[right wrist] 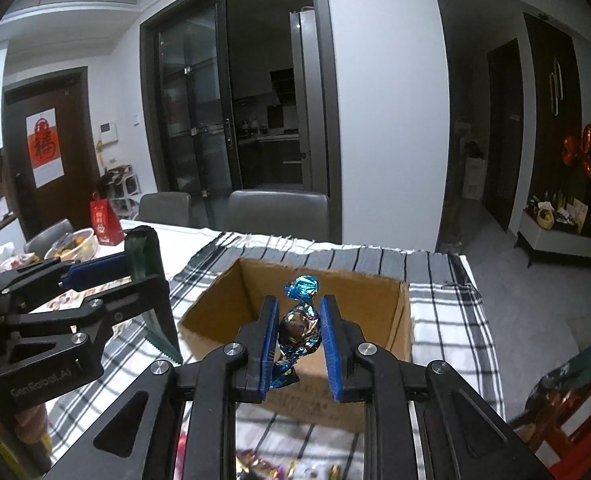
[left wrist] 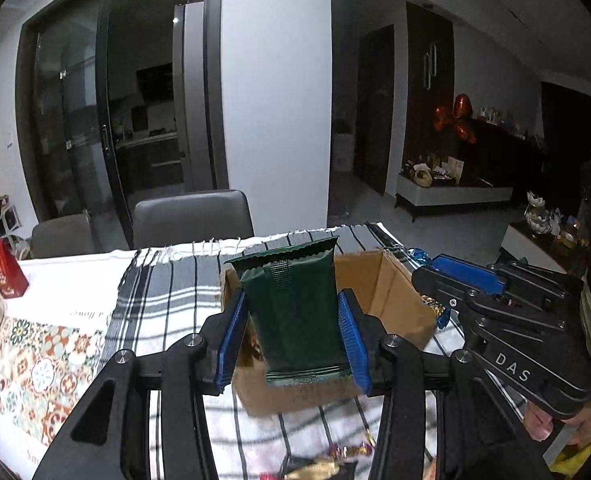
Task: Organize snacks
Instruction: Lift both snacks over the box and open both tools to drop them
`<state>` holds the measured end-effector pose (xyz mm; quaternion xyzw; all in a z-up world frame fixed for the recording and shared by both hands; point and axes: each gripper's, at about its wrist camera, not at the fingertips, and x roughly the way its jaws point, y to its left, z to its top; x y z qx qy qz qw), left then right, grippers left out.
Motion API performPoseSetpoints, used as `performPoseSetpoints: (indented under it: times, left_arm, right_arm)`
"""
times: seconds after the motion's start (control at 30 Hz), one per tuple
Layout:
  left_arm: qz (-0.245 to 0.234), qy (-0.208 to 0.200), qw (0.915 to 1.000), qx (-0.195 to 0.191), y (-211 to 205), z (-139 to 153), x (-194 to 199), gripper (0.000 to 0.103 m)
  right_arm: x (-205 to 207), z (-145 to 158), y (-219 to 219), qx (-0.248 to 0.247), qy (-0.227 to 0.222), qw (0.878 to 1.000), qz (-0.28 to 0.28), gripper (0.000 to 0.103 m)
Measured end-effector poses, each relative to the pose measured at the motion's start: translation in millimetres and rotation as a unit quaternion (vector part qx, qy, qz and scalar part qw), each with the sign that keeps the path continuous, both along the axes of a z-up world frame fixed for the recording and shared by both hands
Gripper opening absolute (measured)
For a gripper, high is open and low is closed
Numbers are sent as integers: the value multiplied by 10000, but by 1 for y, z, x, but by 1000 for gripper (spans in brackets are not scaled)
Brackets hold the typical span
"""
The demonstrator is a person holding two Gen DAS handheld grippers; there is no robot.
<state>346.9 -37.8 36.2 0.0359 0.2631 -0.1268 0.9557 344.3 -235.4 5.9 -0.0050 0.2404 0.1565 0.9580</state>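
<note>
1. Left gripper [left wrist: 293, 320] pinches a green packet [left wrist: 295, 312] just above the cardboard box [left wrist: 391, 296] on the bench [left wrist: 75, 280].
2. Right gripper [right wrist: 297, 340] pinches a blue foil candy [right wrist: 299, 320] over that box.
3. Judgement: neither is released yet; loose sweets [right wrist: 255, 466] remain near.

We seem to be in a home dining room: cloth-covered table [right wrist: 435, 276], grey chairs [right wrist: 279, 210], dim kitchen [right wrist: 263, 120] behind glass doors.
</note>
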Motion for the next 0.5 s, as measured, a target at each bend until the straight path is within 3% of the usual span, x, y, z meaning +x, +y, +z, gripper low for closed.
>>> performPoseSetpoints:
  times: [0.3, 0.33, 0.4, 0.5]
  left_arm:
    - [-34, 297, 9995, 19, -15, -15, 54, 48]
    - [-9, 311, 9995, 51, -14, -17, 58, 57]
    - [104, 279, 9995, 87, -14, -20, 60, 65]
    - [157, 274, 9995, 91, -14, -21, 56, 66]
  right_arm:
    - [41, -8, -8, 7, 141, 9999, -89, 23]
    - [45, -9, -9, 9, 173, 9998, -132, 25]
    - [47, -12, -12, -5, 200, 9996, -219, 47]
    - [43, -13, -16, -52, 167, 9993, -338, 48]
